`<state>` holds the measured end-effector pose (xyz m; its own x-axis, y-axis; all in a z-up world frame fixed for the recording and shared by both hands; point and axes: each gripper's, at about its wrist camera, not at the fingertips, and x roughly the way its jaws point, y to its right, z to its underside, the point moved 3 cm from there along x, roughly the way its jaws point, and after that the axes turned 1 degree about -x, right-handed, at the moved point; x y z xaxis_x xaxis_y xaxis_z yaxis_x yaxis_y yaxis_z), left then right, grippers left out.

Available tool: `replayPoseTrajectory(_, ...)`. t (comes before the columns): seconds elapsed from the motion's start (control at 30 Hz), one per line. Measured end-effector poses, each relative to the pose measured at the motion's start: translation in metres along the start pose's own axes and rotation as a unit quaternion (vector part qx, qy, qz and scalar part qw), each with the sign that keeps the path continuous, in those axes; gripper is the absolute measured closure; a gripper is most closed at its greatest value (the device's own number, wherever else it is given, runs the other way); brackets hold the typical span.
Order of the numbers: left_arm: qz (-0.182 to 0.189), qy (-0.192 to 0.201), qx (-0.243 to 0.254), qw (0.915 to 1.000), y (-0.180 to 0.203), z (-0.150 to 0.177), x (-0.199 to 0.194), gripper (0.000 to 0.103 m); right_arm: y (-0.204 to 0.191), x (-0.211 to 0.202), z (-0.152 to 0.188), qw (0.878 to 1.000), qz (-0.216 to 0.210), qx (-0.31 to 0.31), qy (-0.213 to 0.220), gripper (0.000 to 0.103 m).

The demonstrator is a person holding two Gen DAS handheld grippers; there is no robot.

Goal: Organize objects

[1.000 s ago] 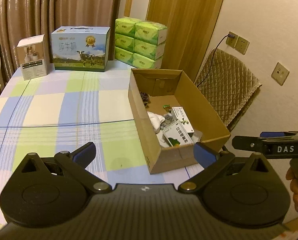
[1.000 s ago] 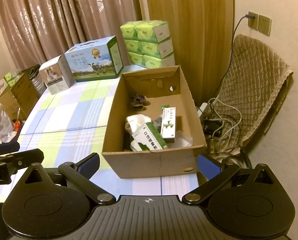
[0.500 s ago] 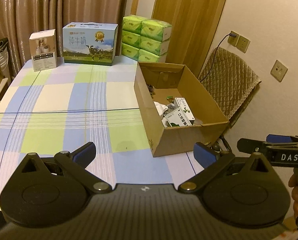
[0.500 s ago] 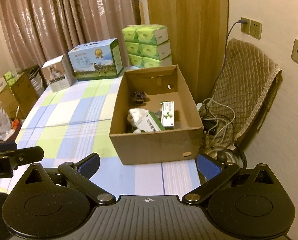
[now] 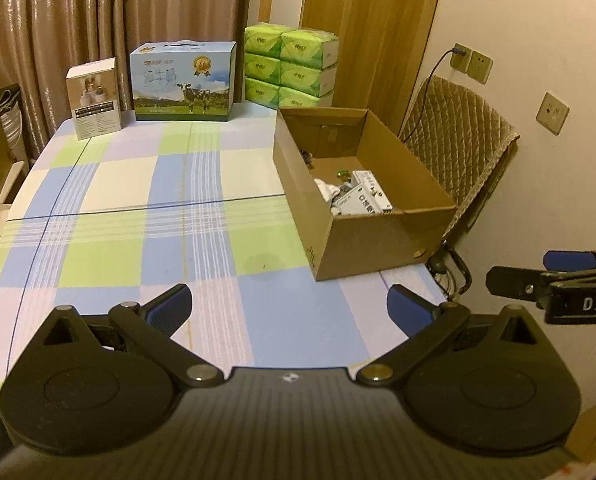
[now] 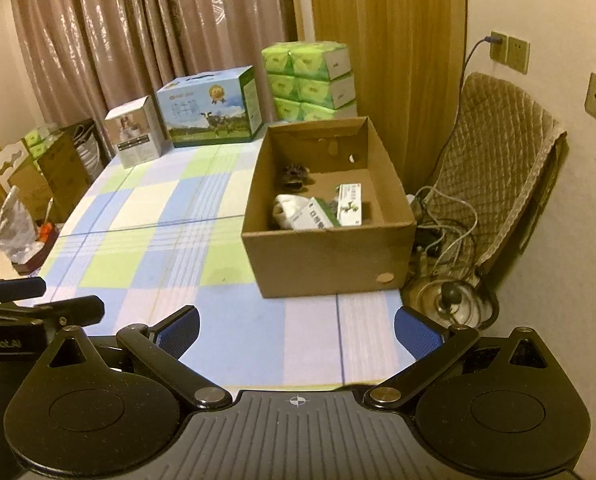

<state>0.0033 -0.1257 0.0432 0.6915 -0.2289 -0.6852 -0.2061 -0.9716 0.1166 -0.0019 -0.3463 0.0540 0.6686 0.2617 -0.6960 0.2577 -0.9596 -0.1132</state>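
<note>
Your open cardboard box [image 6: 330, 256] sits at the right edge of the checked bench [image 5: 138, 216], flaps cut away, brown and plain. Inside it lie two white-and-green cartons [image 6: 350, 204], a white crumpled item [image 6: 284, 206] beside them, and a small dark object [image 6: 294, 172] toward the far wall; what that one is you cannot tell. Along the bench's far edge stand a blue milk box [image 5: 184, 80], a small white box [image 5: 94, 98] and stacked green tissue packs [image 5: 290, 66]. You hold the left gripper [image 5: 288, 306] low over the near bench edge, jaws wide apart and empty. Your right gripper [image 6: 296, 328] hangs level beside it, short of the box, jaws likewise spread, gripping nothing
</note>
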Motion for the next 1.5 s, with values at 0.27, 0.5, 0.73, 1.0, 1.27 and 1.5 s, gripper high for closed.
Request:
replayPoseTrajectory(0.27, -0.005, -0.008, 0.002, 1.0, 0.004, 0.016, -0.003, 0.001, -0.003, 0.001, 0.009, 1.0, 0.001, 0.003, -0.005, 0.002)
replayPoseTrajectory(0.5, -0.008, -0.006, -0.009, 0.9999, 0.0, 0.016, -0.003, 0.001, -0.004, 0.003, 0.009, 1.0, 0.002, 0.002, -0.005, 0.002)
replayPoseTrajectory(0.73, -0.007, -0.005, -0.013, 0.9999, -0.001, 0.017, -0.004, 0.001, -0.005, 0.005, 0.008, 1.0, 0.002, 0.002, -0.004, 0.002)
replayPoseTrajectory(1.0, -0.004, -0.008, -0.014, 0.9999, -0.001, 0.016, -0.002, 0.001, -0.005, 0.008, 0.009, 1.0, 0.001, 0.003, -0.005, 0.002)
replayPoseTrajectory(1.27, -0.002, -0.008, -0.016, 0.9998, -0.001, 0.015, -0.002, 0.001, -0.006, 0.008, 0.008, 1.0, 0.001, 0.003, -0.005, 0.002)
replayPoseTrajectory(1.5, 0.0, -0.008, -0.016, 0.9998, -0.003, 0.015, -0.001, 0.001, -0.007, 0.009, 0.007, 1.0, 0.001, 0.003, -0.005, 0.002)
